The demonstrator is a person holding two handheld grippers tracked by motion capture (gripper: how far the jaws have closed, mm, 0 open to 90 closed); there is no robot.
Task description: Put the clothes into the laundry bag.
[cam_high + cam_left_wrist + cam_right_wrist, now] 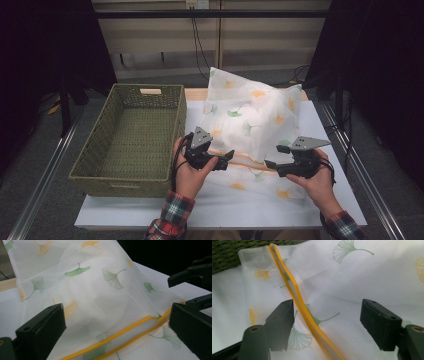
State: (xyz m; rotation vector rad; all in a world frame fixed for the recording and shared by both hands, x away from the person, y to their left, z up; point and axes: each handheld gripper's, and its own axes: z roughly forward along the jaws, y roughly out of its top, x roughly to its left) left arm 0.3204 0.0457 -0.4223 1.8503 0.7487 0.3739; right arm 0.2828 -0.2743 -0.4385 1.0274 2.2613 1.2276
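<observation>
Right, the pillow bag (250, 120) lies on the table (320, 200) beside the basket (130, 140). My left gripper (225, 159) and right gripper (272, 164) gape empty; I'd pinch the yellow zip seam (294, 293) squarely.

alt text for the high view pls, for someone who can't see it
Two hands hold the left gripper and right gripper, both open, over the yellow zip of a white leaf-print bag on a white table. An empty woven basket stands to the left of the bag.
</observation>
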